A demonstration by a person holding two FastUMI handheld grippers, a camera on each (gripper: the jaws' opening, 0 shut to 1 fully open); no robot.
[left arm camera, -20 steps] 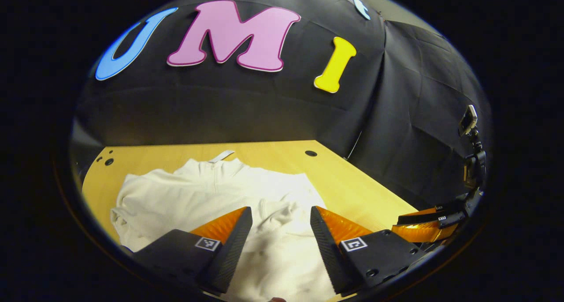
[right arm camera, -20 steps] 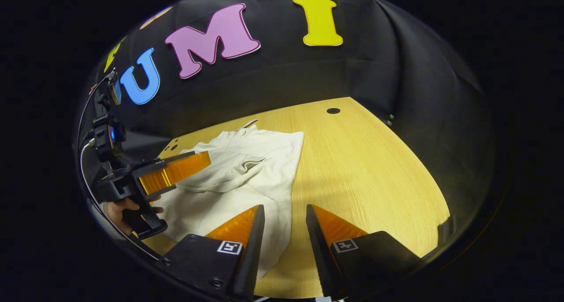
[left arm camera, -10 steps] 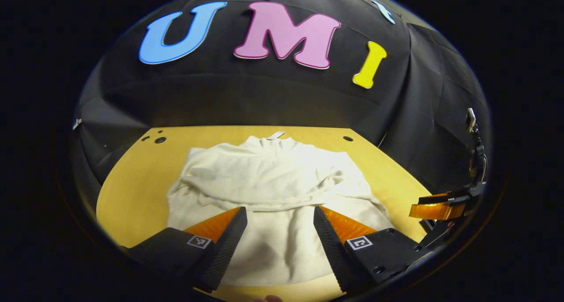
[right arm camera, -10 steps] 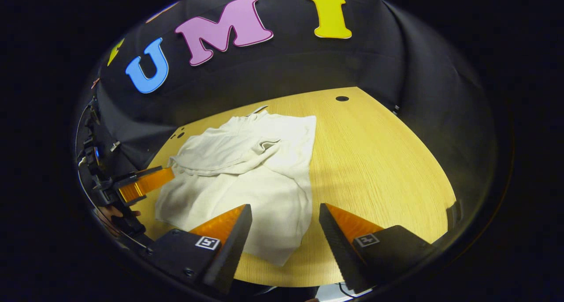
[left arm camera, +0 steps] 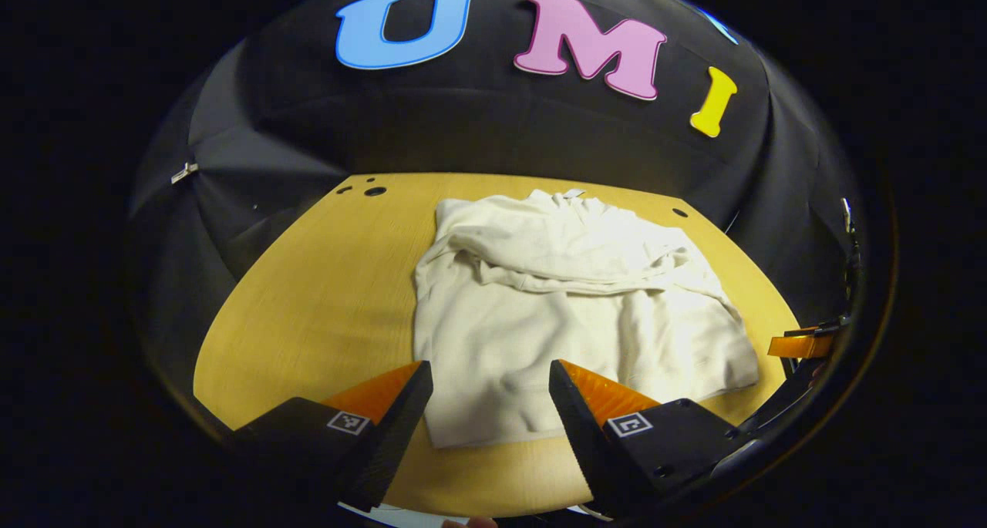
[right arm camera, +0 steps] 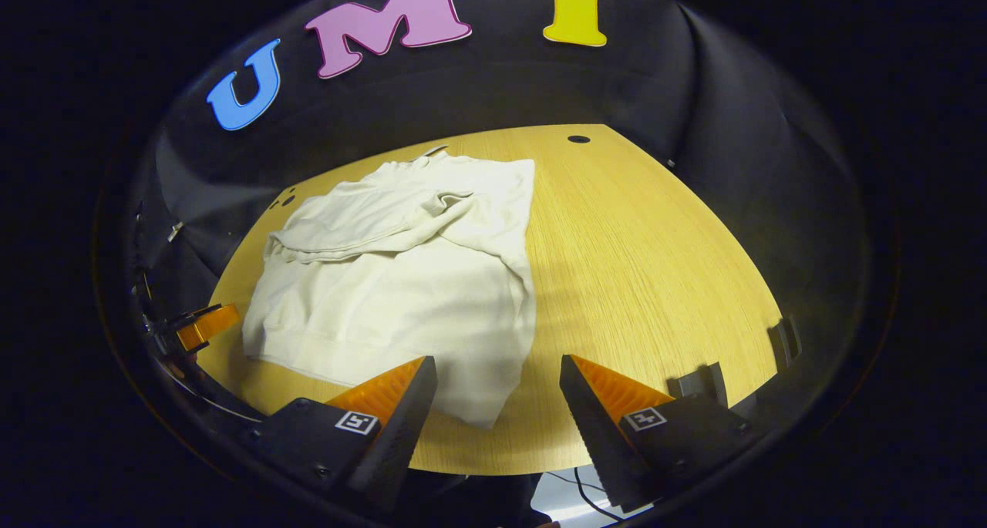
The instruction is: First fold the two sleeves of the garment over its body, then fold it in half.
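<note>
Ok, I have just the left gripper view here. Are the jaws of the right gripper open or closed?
Observer: Open. The right gripper holds nothing; the near corner of the garment lies between its jaws in the right gripper view.
Operator: What is on the table to the right of the garment?
Observer: The table is plain wood there, with two small dark brackets at its near edge.

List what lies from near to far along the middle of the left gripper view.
Left gripper → bare table edge → garment hem → folded sleeves → collar → black cloth wall.
</note>
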